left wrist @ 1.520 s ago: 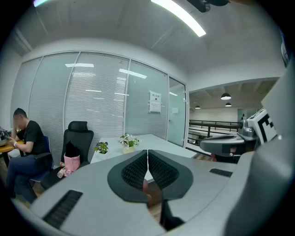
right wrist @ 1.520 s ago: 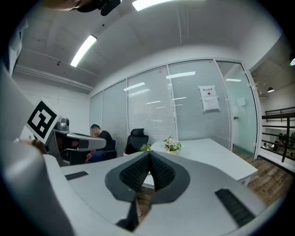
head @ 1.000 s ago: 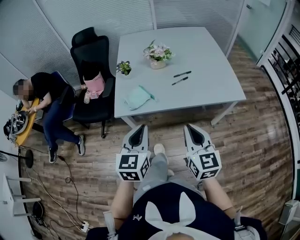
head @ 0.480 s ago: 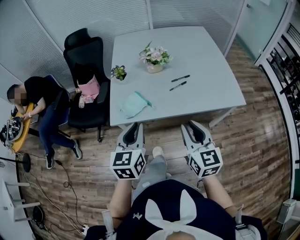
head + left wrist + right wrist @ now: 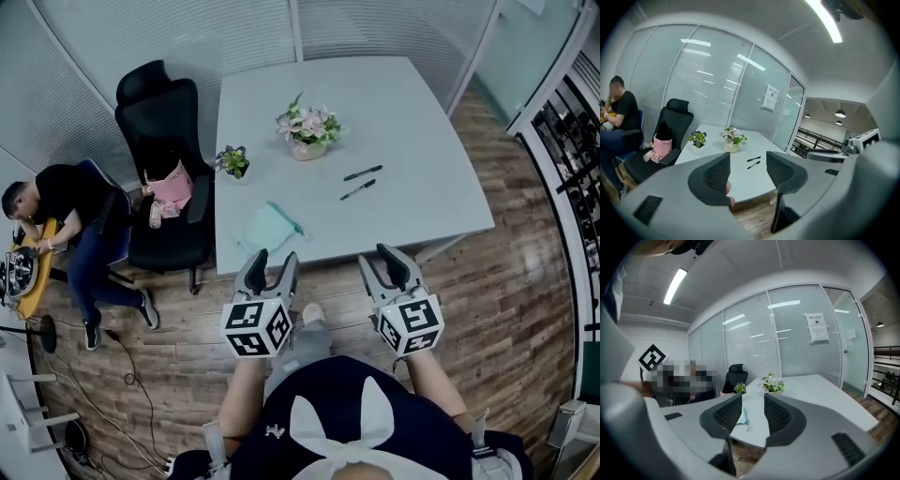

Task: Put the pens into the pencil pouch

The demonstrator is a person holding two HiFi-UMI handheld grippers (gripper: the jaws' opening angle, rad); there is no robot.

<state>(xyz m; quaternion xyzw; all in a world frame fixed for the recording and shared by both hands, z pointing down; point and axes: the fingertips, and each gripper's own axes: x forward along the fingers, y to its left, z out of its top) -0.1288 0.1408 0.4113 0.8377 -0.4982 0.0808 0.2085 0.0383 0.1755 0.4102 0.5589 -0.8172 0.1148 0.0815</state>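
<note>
Facing the table, left gripper and right gripper had just spread their jaws, nothing between them; presumably readied for pens and pencil pouch.

Pale grey counter; mint-green pouch at its seven o'clock; two black pens; black chair with pink bag; brown plank-patterned floor.

Pale grey surface, rectangular. Two black pens lie side by side, right of middle. Mint pencil pouch near the front-left corner. Flower arrangement mid-surface; small potted plant at the left edge.
</note>
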